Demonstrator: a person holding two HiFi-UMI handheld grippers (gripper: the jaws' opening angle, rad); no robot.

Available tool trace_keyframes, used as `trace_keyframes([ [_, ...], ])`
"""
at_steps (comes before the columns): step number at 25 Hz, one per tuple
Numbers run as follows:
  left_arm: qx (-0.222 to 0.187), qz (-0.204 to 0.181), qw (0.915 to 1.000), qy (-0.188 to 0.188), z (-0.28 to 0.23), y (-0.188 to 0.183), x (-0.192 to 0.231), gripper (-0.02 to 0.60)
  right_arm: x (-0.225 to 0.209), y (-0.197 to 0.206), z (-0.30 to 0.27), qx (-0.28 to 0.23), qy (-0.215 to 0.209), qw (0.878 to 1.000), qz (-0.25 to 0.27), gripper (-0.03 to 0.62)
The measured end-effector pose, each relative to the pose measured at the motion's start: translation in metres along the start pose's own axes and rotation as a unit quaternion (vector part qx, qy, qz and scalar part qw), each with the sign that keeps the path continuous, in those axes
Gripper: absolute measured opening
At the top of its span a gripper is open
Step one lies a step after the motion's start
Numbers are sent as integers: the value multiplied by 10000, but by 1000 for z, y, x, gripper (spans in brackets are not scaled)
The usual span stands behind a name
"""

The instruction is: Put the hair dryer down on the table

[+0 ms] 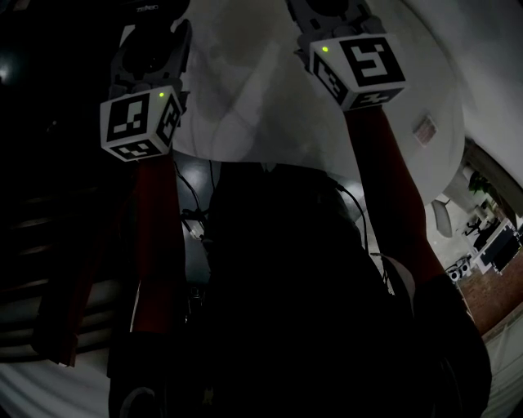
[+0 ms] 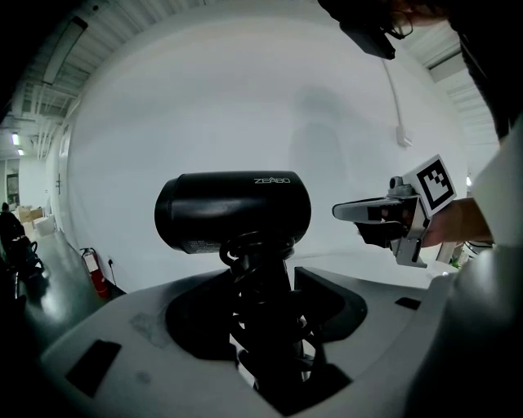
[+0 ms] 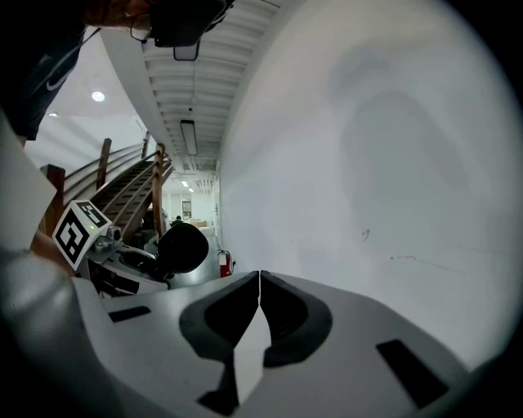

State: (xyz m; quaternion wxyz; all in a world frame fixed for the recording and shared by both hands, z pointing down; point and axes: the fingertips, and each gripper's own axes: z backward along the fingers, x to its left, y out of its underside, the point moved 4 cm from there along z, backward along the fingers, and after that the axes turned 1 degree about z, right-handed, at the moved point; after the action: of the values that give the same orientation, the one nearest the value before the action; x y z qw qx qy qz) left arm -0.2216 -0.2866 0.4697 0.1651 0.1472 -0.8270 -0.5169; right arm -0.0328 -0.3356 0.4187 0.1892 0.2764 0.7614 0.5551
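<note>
My left gripper (image 2: 265, 326) is shut on the handle of a black hair dryer (image 2: 233, 211), with the coiled cord bunched between the jaws. The dryer's barrel lies crosswise above the jaws, lifted off the white round table (image 1: 270, 98). In the head view the left gripper (image 1: 149, 57) hangs over the table's left edge, and the dryer (image 1: 151, 10) shows only at the frame's top. To its right my right gripper (image 3: 259, 298) is shut with nothing in it. It appears in the left gripper view as the right gripper (image 2: 376, 214), apart from the dryer. The right gripper view catches the dryer (image 3: 182, 247) at its left.
The white tabletop (image 3: 368, 163) fills the view ahead of both grippers. A dark floor with cables (image 1: 192, 220) lies below the table edge. A red fire extinguisher (image 2: 94, 273) stands far off, and a wooden staircase (image 3: 122, 188) rises at the left.
</note>
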Motion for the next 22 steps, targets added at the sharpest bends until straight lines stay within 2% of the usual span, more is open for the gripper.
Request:
trace_keyframes([
  [22, 485, 195, 9986, -10, -48, 48, 8, 216, -10, 50, -30, 243, 38, 9997, -82, 9],
])
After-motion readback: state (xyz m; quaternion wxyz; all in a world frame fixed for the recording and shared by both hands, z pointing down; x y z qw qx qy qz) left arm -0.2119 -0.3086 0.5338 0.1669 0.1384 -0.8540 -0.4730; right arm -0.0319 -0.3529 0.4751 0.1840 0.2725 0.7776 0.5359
